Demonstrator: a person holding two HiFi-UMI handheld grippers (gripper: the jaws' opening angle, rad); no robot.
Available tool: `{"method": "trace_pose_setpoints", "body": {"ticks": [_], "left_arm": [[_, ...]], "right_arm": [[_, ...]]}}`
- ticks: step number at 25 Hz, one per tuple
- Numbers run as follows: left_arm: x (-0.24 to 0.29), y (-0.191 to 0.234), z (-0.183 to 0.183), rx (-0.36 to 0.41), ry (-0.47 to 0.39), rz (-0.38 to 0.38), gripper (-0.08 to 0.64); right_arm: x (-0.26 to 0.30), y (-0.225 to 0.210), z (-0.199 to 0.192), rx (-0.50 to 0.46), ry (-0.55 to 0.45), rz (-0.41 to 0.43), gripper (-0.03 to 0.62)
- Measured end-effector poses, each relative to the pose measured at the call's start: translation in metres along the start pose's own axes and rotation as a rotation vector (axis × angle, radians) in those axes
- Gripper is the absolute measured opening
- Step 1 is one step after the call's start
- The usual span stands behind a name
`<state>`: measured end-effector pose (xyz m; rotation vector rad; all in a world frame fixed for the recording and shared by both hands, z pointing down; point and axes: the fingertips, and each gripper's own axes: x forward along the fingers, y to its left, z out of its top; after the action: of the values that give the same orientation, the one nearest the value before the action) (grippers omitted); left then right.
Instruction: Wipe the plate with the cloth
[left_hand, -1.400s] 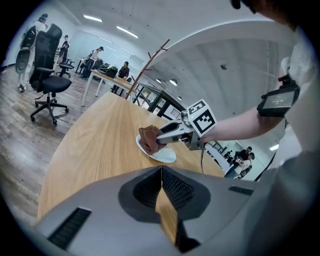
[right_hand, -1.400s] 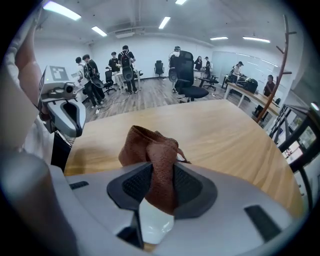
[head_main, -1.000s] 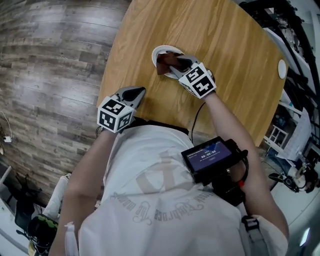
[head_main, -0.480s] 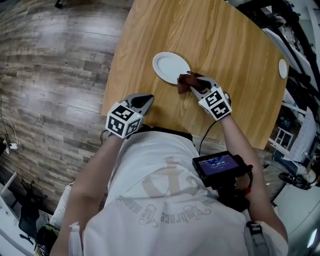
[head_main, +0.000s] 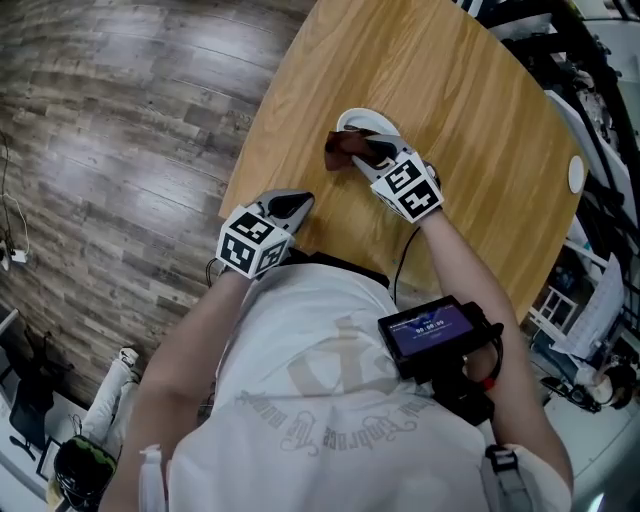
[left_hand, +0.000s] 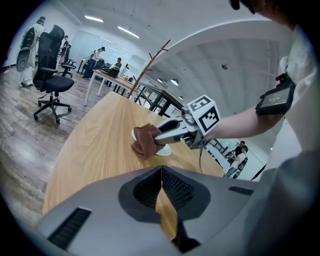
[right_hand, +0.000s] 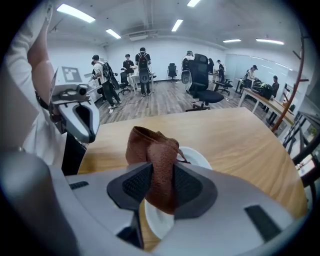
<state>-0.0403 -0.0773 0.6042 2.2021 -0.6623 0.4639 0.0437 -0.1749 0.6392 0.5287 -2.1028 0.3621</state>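
the plate (head_main: 362, 120) is white and round, and it sits on the wooden table (head_main: 470, 110), toward the side nearest me and the long edge by the floor (head_main: 120, 130). most of it is covered in the head view. only its far rim shows past the brown cloth (head_main: 345, 150), which is bunched up over the near-left part of the plate and hangs out beyond the rim on the left. my right gripper (head_main: 368, 152) has the cloth pinched: in the right gripper view the jaws are clamped on a thick fold of it, with the wad standing up above them and the plate showing below and to the right. i can't tell whether the cloth is pressed onto the plate surface. my left gripper (head_main: 292, 205) is at the near edge of the table, well apart from the plate. its jaws are closed together with nothing between them, just a sliver of table showing through.
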Motion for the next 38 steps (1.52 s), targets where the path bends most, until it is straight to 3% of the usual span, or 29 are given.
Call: {"method": "trace_pose_setpoints", "body": {"ticks": [4, 7, 17, 25, 30, 35, 38], "left_arm": [[-0.009, 0.005, -0.003, -0.01, -0.006, 0.016, 0.012], [-0.016, 0.007, -0.007, -0.012, -0.005, 0.025, 0.012], [-0.002, -0.007, -0.006, 0.055, 0.032, -0.045, 0.012], [0.013, -0.032, -0.007, 0.108, 0.081, -0.094, 0.012], [0.012, -0.039, -0.002, 0.139, 0.097, -0.097, 0.012], [0.007, -0.035, 0.021, 0.19, 0.093, -0.076, 0.012], [0.007, -0.033, 0.04, 0.219, 0.073, -0.068, 0.012]], "right_arm": [[0.014, -0.025, 0.028, 0.051, -0.023, -0.051, 0.13], [0.011, -0.035, 0.027, 0.083, -0.005, -0.097, 0.13], [-0.051, -0.02, -0.082, 0.242, 0.044, -0.212, 0.13], [-0.076, -0.02, -0.115, 0.359, 0.008, -0.278, 0.13], [-0.081, -0.017, -0.117, 0.477, -0.092, -0.284, 0.132], [-0.1, -0.028, -0.106, 0.629, -0.276, -0.326, 0.13], [-0.119, -0.037, -0.098, 0.669, -0.376, -0.363, 0.13]]}}
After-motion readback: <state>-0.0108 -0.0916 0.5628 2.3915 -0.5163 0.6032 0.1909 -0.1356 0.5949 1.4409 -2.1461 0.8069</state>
